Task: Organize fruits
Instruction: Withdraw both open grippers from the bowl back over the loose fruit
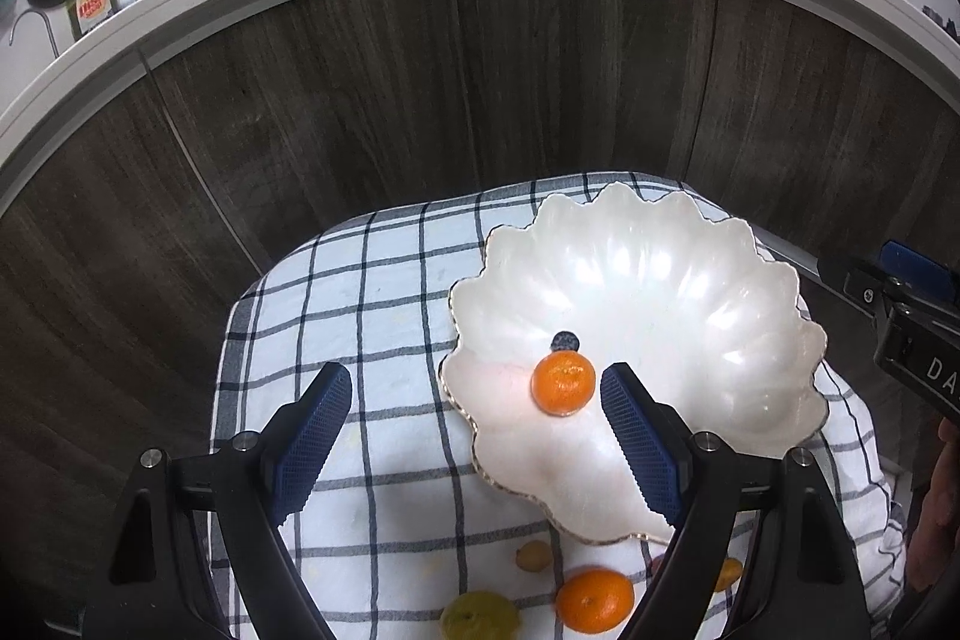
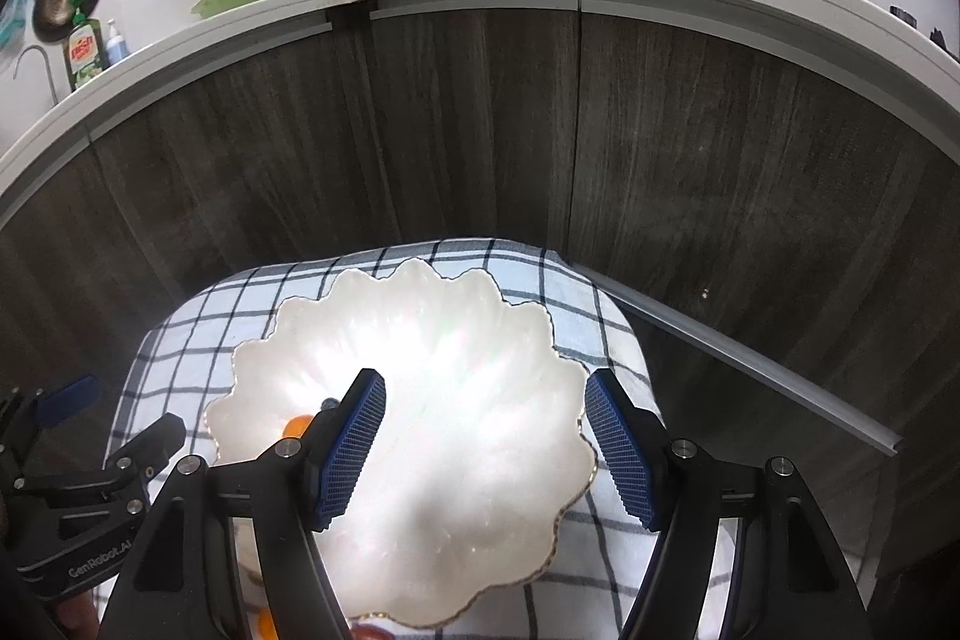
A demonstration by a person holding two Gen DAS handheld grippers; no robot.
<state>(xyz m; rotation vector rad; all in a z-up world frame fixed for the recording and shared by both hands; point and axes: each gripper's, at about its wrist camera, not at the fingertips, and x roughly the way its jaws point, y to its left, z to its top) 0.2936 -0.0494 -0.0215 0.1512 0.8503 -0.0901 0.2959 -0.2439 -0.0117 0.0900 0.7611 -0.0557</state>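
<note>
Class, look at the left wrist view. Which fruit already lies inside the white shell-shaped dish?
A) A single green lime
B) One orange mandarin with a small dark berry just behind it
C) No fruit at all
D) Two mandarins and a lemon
B: one mandarin rests in the white dish with a small dark berry just behind it; the other mandarin and the yellowish fruit lie outside on the checked cloth.

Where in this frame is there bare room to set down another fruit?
Most of the white scalloped shell dish is bare beyond the orange mandarin and small dark berry. The checked cloth left of it is free. The near edge is crowded with loose fruit.
</note>
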